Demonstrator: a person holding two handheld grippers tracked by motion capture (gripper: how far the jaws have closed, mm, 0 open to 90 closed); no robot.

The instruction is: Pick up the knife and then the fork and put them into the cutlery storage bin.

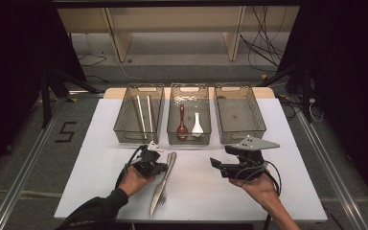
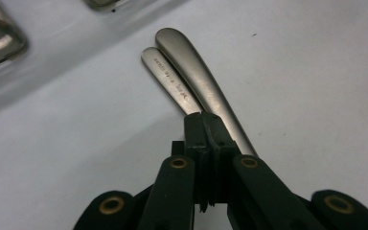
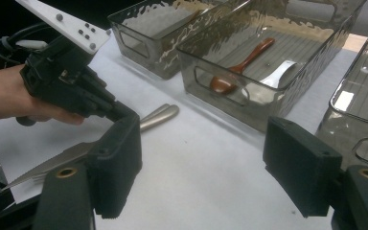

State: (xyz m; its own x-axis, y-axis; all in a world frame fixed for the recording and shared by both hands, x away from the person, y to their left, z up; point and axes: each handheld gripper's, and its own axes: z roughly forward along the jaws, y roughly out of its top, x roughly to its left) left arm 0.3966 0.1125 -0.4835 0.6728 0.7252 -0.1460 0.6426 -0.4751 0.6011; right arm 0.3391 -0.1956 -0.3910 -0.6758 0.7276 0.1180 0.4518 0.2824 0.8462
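Two pieces of steel cutlery lie side by side just left of centre in the high view: a knife (image 1: pixel 166 173) and a fork (image 1: pixel 160 197), handles touching, on the white table (image 1: pixel 287 158). Their long axis runs from the lower middle of the frame up and slightly right, with the rounded handle ends toward the bins and the tines and blade tip toward the table's near edge. In the left gripper view the two handles (image 2: pixel 191 81) fan away to the upper centre from the jaw tips.

The left gripper (image 1: pixel 159 167) sits right on that pair, its jaws drawn together; the left gripper view shows the tips meeting at the handles, but whether they pinch one piece or merely rest on them I cannot tell. The right gripper (image 1: pixel 216 165) hovers at the right of centre with its jaws wide apart and nothing between them.

As for progress, my read is a sorting job partly done: the left bin (image 1: pixel 139 115) at upper centre holds two pale chopsticks (image 1: pixel 143 112), the middle bin (image 1: pixel 189 115) holds a brown spoon (image 1: pixel 182 123) and a white spoon (image 1: pixel 197 124), and the right bin (image 1: pixel 239 112) looks bare. The knife and fork have yet to be lifted off the table.
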